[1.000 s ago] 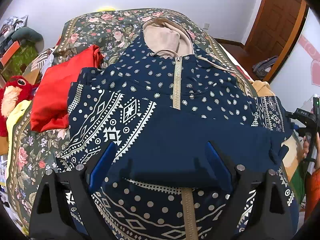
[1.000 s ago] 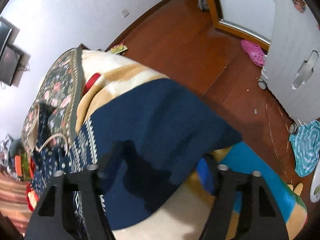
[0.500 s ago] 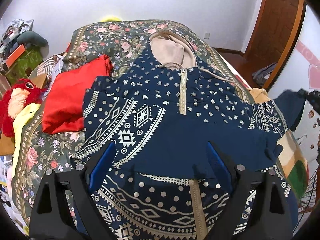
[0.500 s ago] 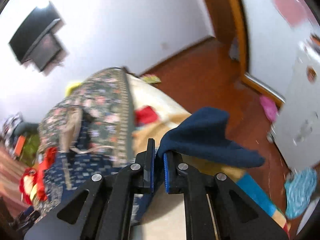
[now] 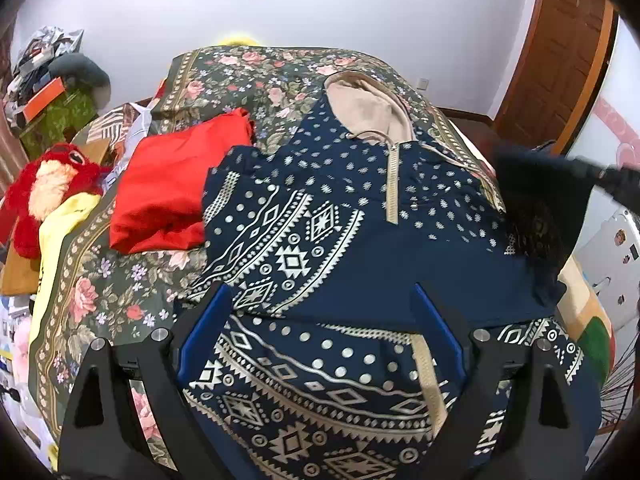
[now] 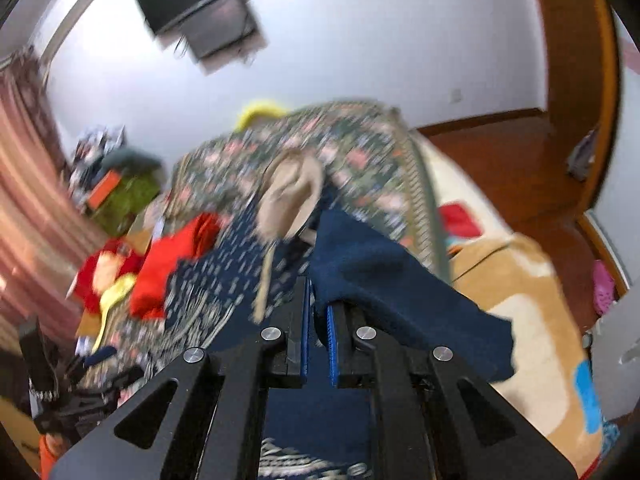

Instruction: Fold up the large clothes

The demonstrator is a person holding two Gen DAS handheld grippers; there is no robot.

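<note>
The navy hooded jacket with cream geometric print (image 5: 360, 216) lies zip-up on the floral-quilted bed (image 5: 248, 72), red folded garment (image 5: 172, 188) alongside; left tool (image 5: 320, 312) gapes empty above it, right tool (image 6: 318, 308) clamps its plain navy sleeve (image 6: 384, 280).

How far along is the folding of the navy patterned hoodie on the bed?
Early to midway. Done: the hoodie lies zipped, front up, on the floral bedspread, one sleeve already folded across the chest. In hand: the right hand-held gripper is shut on the other sleeve's navy cuff, lifted off the bed. The left hand-held gripper is open, empty. Left: laying that sleeve, folding the body.
</note>
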